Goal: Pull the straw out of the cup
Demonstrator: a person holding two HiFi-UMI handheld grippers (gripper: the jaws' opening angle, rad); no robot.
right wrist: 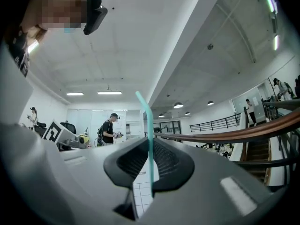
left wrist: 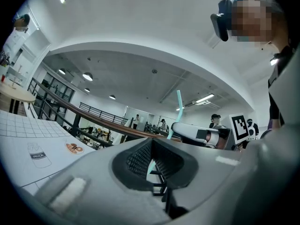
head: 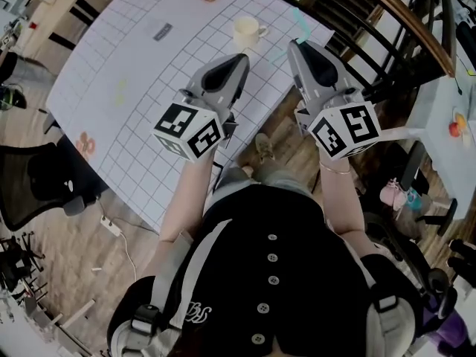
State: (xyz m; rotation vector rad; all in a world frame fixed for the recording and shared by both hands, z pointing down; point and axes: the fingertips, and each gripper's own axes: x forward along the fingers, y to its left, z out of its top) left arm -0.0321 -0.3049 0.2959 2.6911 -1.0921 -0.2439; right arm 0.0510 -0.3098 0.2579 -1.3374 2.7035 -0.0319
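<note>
- The straw is gripped upright between the narrow jaws of the right gripper, clear of the cup.
- The cup is seen on the table, far side.
- The jaws of the left gripper are drawn together on nothing.

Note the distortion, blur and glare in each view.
Head view: wide-angle bend, table grid curved, sharp enough. Left gripper view: fisheye, dark corners, railing bowed. Right gripper view: fisheye too, ceiling lights glaring, straw crisp between the jaws.
</note>
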